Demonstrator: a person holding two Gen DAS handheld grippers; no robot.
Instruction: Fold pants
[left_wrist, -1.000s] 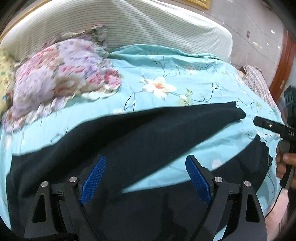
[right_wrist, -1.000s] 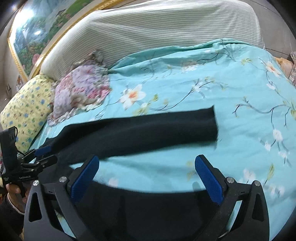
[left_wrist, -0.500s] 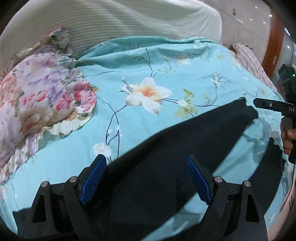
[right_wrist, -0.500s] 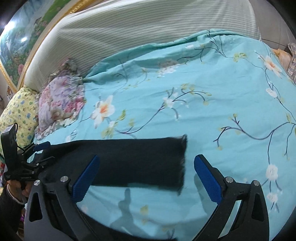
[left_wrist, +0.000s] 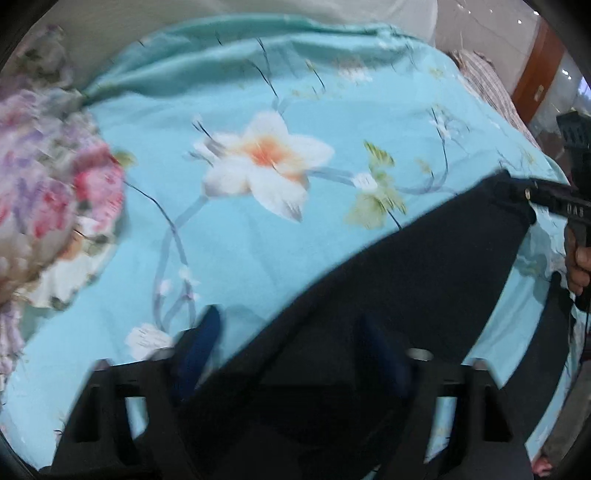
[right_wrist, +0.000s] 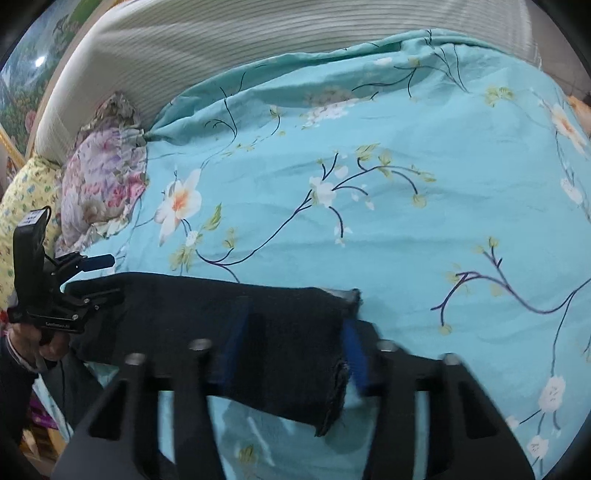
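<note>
Both sets of fingers closing on dark pants laid on the bed: right gripper straddles leg hem, left gripper straddles upper part. Pinch full thickness, lift evenly, keep fabric taut. Floral pillow beyond.

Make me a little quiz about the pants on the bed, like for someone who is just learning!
1. True or false: the pants are white.
2. What lies between the fingers of the right gripper: A) a pillow, B) the end of a pant leg, C) nothing?
3. Fill in: the pants lie on a blue ____ printed with flowers.

Key
1. False: they are dark, nearly black.
2. B. The jaws are closing around the leg's end.
3. Bedspread. The left gripper is closing over the pants too.
</note>
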